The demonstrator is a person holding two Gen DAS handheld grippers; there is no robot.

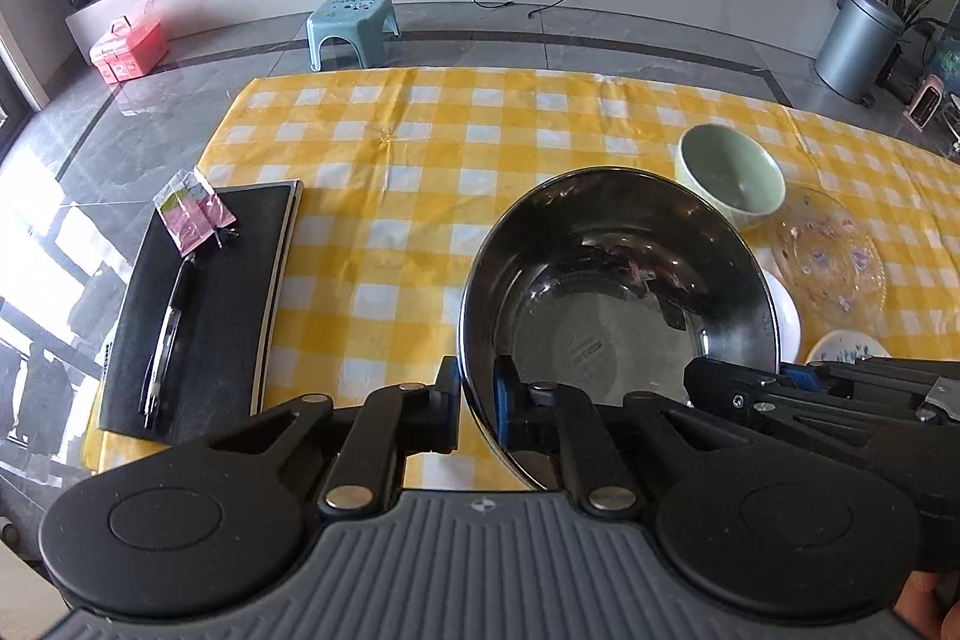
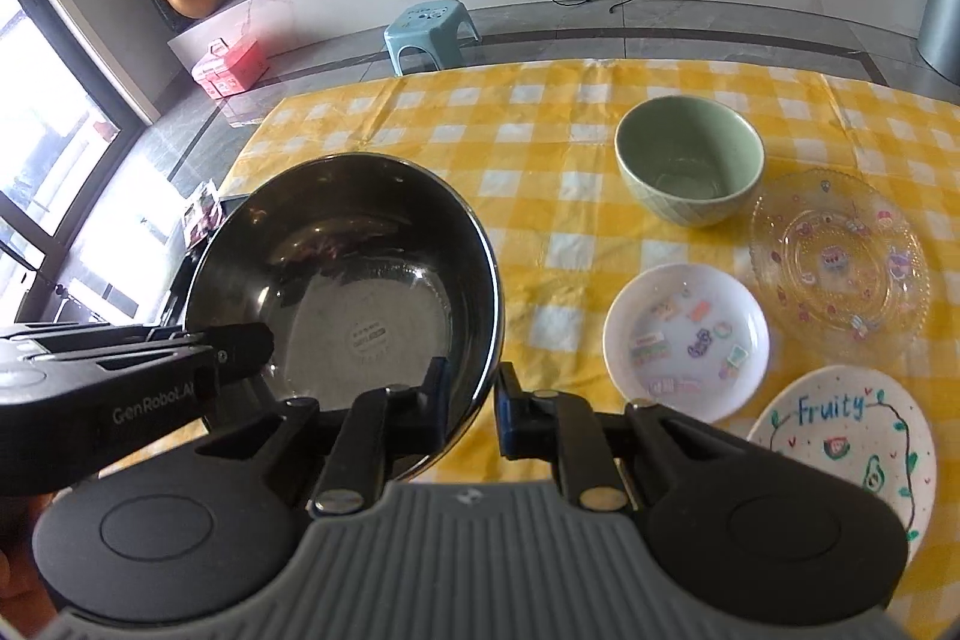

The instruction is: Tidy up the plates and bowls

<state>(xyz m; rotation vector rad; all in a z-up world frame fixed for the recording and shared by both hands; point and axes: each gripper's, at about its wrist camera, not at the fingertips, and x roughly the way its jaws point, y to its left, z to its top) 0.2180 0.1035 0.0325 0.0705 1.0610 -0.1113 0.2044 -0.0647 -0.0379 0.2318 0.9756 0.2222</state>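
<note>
The yellow checked cloth (image 1: 420,172) lies broad and bare through its middle and far side, its far edge running straight above the grey floor, where a blue stool (image 1: 351,25) stands just beyond; at the cloth's left edge a black pad (image 1: 210,304) with a pen (image 1: 171,334) on it overhangs the corner. The steel bowl (image 1: 618,292) hangs tilted above the cloth, gripped from both sides; the left gripper (image 1: 477,400) pinches its near rim, one finger outside the wall and one inside, and the right gripper (image 2: 474,400) pinches the rim the same way on the opposite side (each tool shows in the other's view, reaching in sideways). The bowl is empty, only a round stamp on its bottom. To the right the remaining dishes cluster close together; a green bowl (image 2: 690,166) sits farthest, empty; a clear glass plate (image 2: 840,256) with small coloured motifs lies beside it; a white dish (image 2: 687,340) dotted with stickers sits nearer; a white plate lettered "Fruity" (image 2: 846,454) lies nearest, partly behind the right gripper's body.
</note>
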